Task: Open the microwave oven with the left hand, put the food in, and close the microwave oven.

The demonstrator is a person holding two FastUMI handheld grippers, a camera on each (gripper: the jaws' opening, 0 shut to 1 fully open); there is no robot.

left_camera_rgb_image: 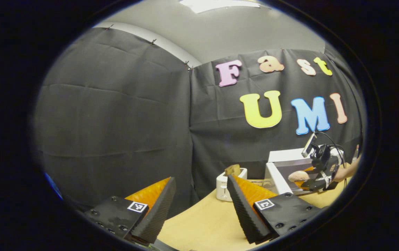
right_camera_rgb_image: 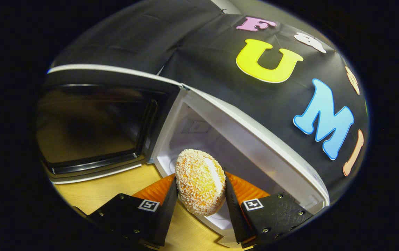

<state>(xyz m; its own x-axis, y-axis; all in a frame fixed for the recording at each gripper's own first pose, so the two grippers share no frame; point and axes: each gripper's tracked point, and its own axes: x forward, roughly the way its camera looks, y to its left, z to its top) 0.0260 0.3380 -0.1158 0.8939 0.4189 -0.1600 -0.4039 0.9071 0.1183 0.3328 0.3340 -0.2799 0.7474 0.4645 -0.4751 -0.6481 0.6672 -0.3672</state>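
1. Crumbed bun (right_camera_rgb_image: 200, 181) standing on edge, long axis near vertical, at the microwave (right_camera_rgb_image: 241, 139) mouth, door (right_camera_rgb_image: 95, 122) swung wide.
2. Right gripper (right_camera_rgb_image: 199, 195) clamping it on both flat sides.
3. Left gripper (left_camera_rgb_image: 199, 205) hanging spread and empty above the worktop (left_camera_rgb_image: 203, 223).

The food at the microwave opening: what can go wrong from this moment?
1. The crumbed bun is held on edge between the right gripper's fingers; it may slip or get crushed.
2. It sits at the microwave opening, so it could bump the frame.
3. The open door stands close beside the hand's path.
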